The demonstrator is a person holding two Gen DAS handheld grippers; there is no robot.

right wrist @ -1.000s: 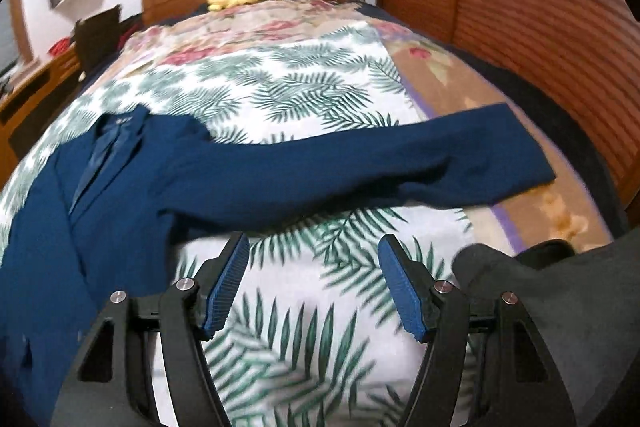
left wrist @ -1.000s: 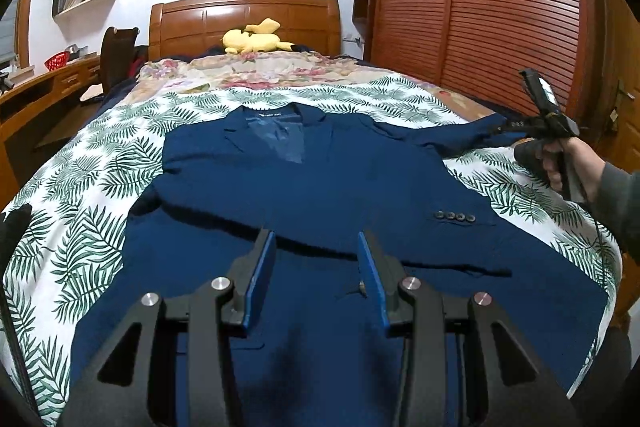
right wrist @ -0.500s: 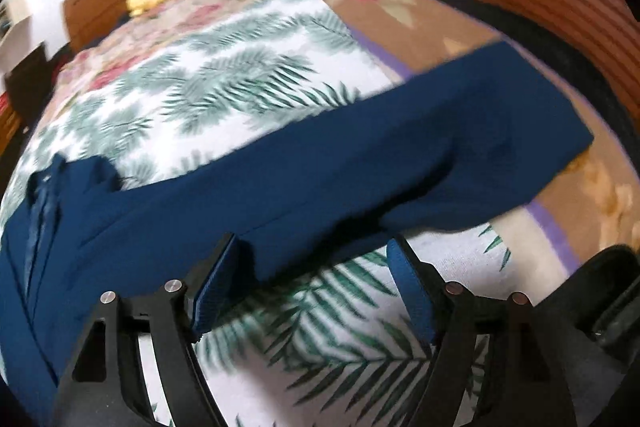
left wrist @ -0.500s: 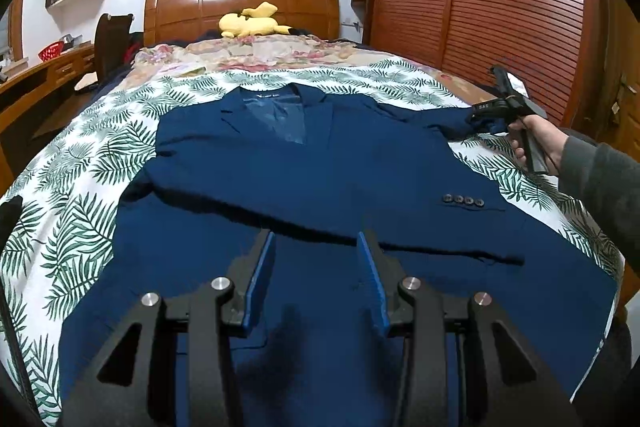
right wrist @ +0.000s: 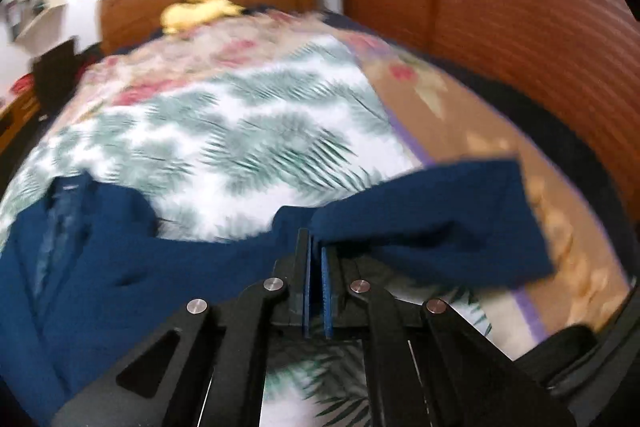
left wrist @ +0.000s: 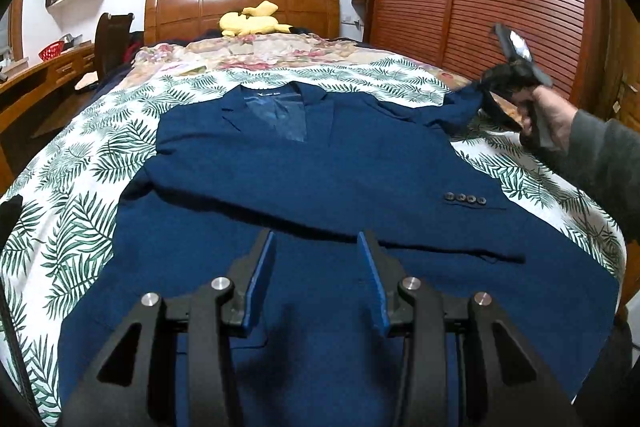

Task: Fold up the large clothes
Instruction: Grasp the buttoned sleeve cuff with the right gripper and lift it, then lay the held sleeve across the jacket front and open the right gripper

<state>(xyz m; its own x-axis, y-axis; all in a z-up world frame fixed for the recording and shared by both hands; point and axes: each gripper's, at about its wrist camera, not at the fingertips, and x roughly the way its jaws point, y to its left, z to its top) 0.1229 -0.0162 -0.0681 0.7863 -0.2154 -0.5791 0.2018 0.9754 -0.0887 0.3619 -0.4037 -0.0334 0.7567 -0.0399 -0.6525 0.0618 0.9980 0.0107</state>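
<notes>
The right gripper (right wrist: 316, 247), now pinching the sleeve (right wrist: 432, 223), lifts it off the bed (right wrist: 280, 131) toward the jacket (left wrist: 320, 179) for folding, while the left gripper (left wrist: 316, 255) hangs spread.

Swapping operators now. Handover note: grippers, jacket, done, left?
Left gripper: open, holding nothing, hovering over the lower front of the navy jacket.
Right gripper: shut on the sleeve partway along it, cuff end hanging free past the fingers.
Jacket lies face up on the leaf-print bedspread, collar toward the headboard.
Done: the other sleeve is folded across the chest.
Left: bring the held sleeve across too, then fold the body.
</notes>
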